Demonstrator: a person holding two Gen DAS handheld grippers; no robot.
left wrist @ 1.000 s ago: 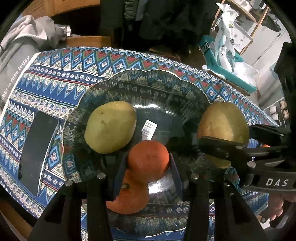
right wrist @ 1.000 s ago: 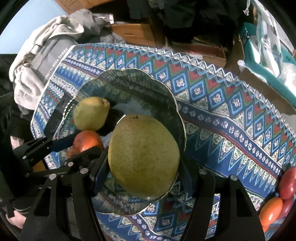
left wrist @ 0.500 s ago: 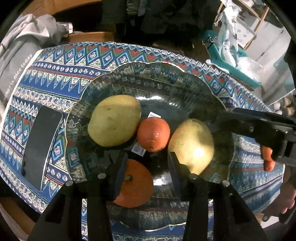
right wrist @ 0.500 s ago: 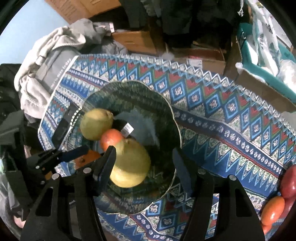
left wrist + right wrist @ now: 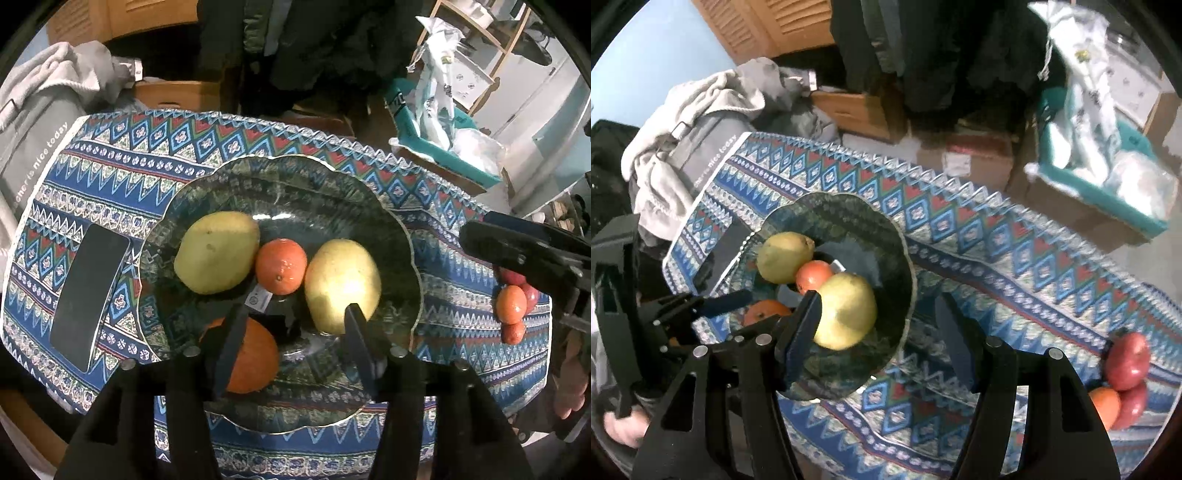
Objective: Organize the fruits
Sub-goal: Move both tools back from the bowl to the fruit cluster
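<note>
Your left gripper [image 5: 291,332] is opening, empty; your right gripper [image 5: 875,325] is parted, empty. The near pear [image 5: 341,284] lies in the bowl [image 5: 412,258], seemingly with its long axis toward you.

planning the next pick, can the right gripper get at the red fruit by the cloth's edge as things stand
Probably yes. The right gripper is open and holds nothing, and the red fruit lies uncovered on the tablecloth off to one side, outside the bowl, nothing above it.

Two yellow-green pears [image 5: 217,252] [image 5: 341,282], a small orange [image 5: 281,266] touching both, and a larger orange [image 5: 251,356] are held in the dark scalloped bowl [image 5: 295,177]; more red and orange fruits [image 5: 1123,376] are clustered on the worktop.
</note>
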